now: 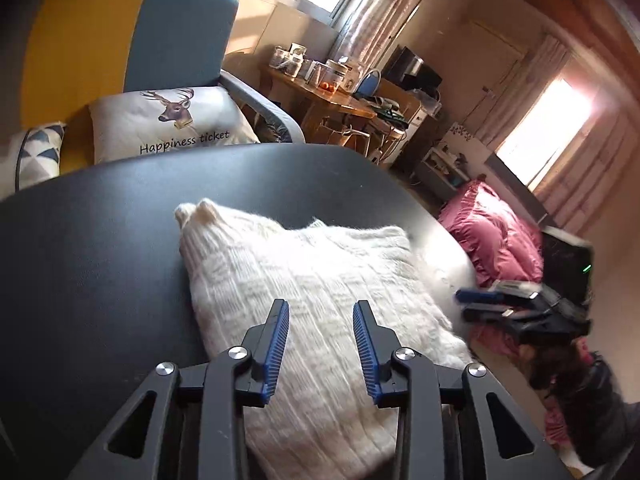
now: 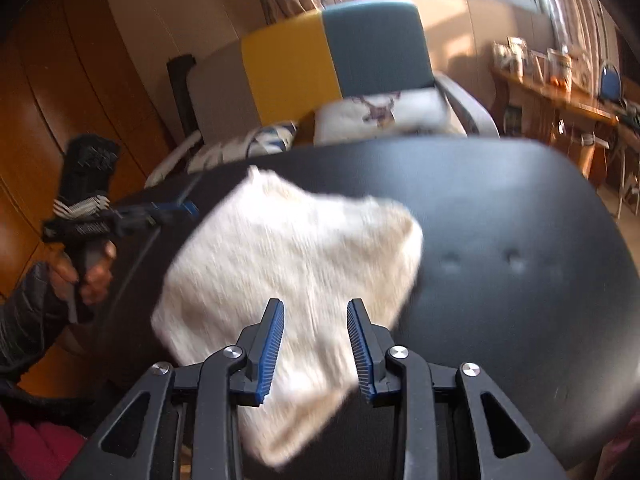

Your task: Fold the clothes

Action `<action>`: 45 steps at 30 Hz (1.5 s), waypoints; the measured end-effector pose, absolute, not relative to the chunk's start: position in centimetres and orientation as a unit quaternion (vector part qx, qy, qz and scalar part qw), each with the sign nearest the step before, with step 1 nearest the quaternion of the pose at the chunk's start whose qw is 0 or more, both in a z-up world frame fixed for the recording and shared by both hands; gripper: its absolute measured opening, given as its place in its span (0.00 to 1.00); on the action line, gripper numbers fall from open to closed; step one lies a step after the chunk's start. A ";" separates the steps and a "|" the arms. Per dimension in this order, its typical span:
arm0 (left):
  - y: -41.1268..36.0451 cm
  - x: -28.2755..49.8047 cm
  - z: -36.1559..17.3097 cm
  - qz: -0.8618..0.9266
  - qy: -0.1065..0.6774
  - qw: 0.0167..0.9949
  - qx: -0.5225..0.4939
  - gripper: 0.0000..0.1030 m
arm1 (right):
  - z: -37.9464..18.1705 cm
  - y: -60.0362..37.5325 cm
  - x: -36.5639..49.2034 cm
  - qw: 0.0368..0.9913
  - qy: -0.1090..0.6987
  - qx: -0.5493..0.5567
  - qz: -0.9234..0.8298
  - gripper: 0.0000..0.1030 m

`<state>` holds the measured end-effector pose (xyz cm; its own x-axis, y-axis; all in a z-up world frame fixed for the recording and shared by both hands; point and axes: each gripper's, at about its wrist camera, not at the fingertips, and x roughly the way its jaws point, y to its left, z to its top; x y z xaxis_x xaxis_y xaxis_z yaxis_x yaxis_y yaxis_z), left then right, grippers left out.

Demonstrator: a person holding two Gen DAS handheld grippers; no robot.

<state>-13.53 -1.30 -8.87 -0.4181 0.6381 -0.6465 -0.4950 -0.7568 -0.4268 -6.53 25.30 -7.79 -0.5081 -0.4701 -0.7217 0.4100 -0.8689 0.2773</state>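
- Sunlit living room, black matte round-edged tabletop (image 1: 100, 240) in the foreground; beyond it stands a yellow-and-teal upholstered armchair (image 1: 132, 40) holding a white cushion printed with a deer (image 1: 168, 124).
- White ribbed knit garment (image 1: 304, 280): lies on the tabletop as a compact, roughly rectangular bundle with layers stacked, directly ahead of and below both grippers; its near corner overhangs the table edge in the right wrist view.
- Left gripper (image 1: 321, 344): blue-padded fingers spread apart, empty, poised over the near part of the knit.
- Right gripper (image 2: 316, 346): fingers likewise apart and holding nothing, above the near corner of the bundle.
- Stage, judged: the bundle fits either a fold nearly complete or a garment laid doubled before further folds; the frames do not settle which.
- Handling, judged: soft, thick knit slips and springs open, so any pinch should take all layers at an edge, and edges should be aligned before release.
- Surroundings: a pink ruffled bedding heap (image 1: 496, 236) lies right of the left gripper; a cluttered wooden side table (image 1: 320, 96) stands far ahead under the window.
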 end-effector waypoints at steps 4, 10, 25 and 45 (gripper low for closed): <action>-0.4 -14.1 -10.5 0.836 -0.070 0.329 -0.433 0.34 | -10.8 24.6 -10.3 0.242 -0.054 0.464 -0.850 0.33; 0.7 -14.3 -13.2 0.833 -0.053 0.317 -0.451 0.35 | -14.8 24.2 -14.7 0.232 -0.091 0.499 -0.830 0.31; -10.4 -16.1 -14.6 0.770 -0.281 0.314 -0.479 0.78 | -16.0 31.5 -11.3 0.245 -0.369 0.495 -0.747 0.91; -3.6 -13.6 -15.9 0.764 -0.218 0.340 -0.503 0.47 | -18.0 25.6 -12.0 0.242 -0.320 0.514 -0.758 0.33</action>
